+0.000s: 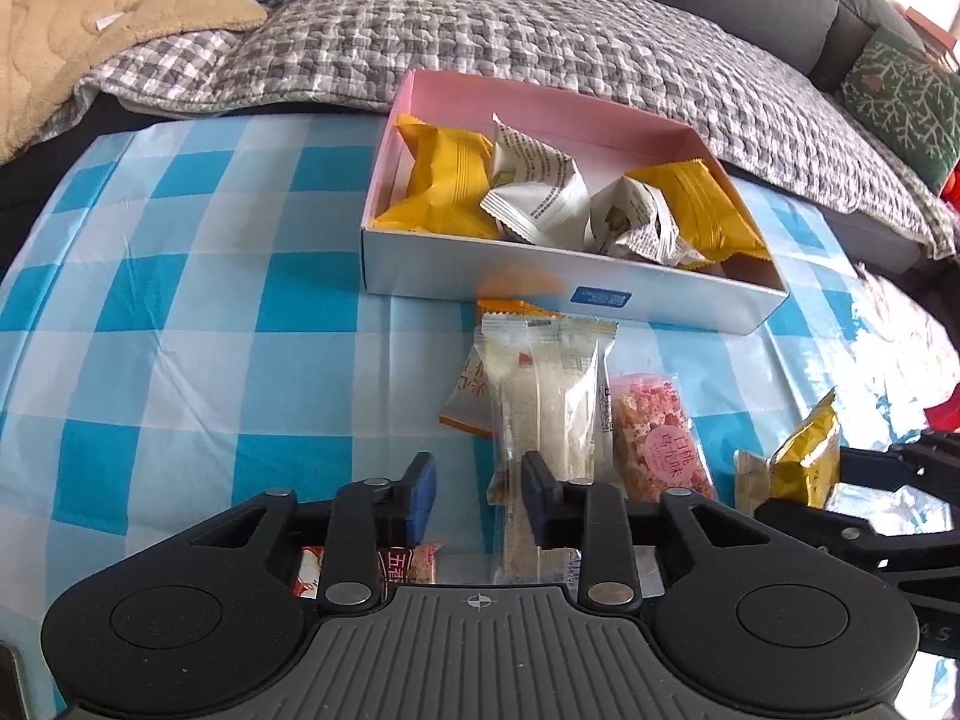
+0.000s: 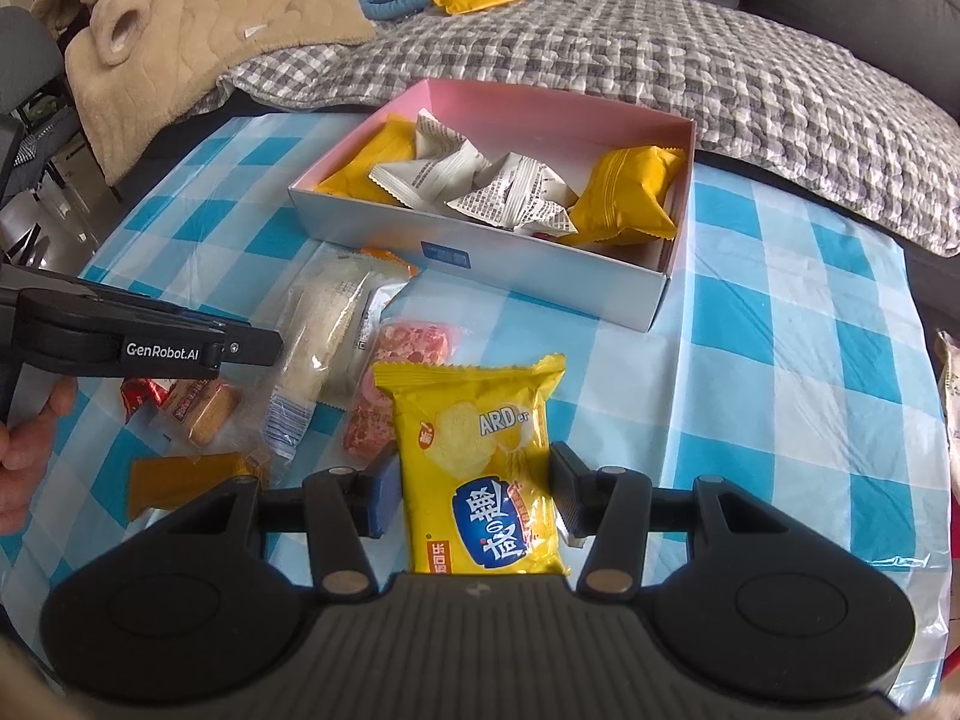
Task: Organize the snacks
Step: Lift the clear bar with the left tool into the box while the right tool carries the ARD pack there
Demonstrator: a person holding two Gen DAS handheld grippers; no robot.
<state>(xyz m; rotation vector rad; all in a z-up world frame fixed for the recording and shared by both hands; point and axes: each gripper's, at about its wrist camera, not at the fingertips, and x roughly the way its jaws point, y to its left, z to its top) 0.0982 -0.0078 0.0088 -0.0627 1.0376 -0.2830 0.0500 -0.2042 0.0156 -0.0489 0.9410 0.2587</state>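
I've got the blue-check tablecloth (image 1: pixel 180 312) under everything. Pink-lined box (image 2: pixel 654 294) sits at its far side w/ yellow and white packets inside. Loose snacks lie in front of the box: a long white bar (image 1: pixel 552 414) and a pink bar (image 1: pixel 657 438) just beside it. R gripper (image 2: pixel 474 504) clamps a yellow cracker pack (image 2: pixel 480 468). L gripper (image 1: pixel 477 498) is partly open over the white bar's near end, pads not pressing.

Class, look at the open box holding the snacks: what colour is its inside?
Pink inside; the box has a silvery-white outside. The right wrist view shows it best.
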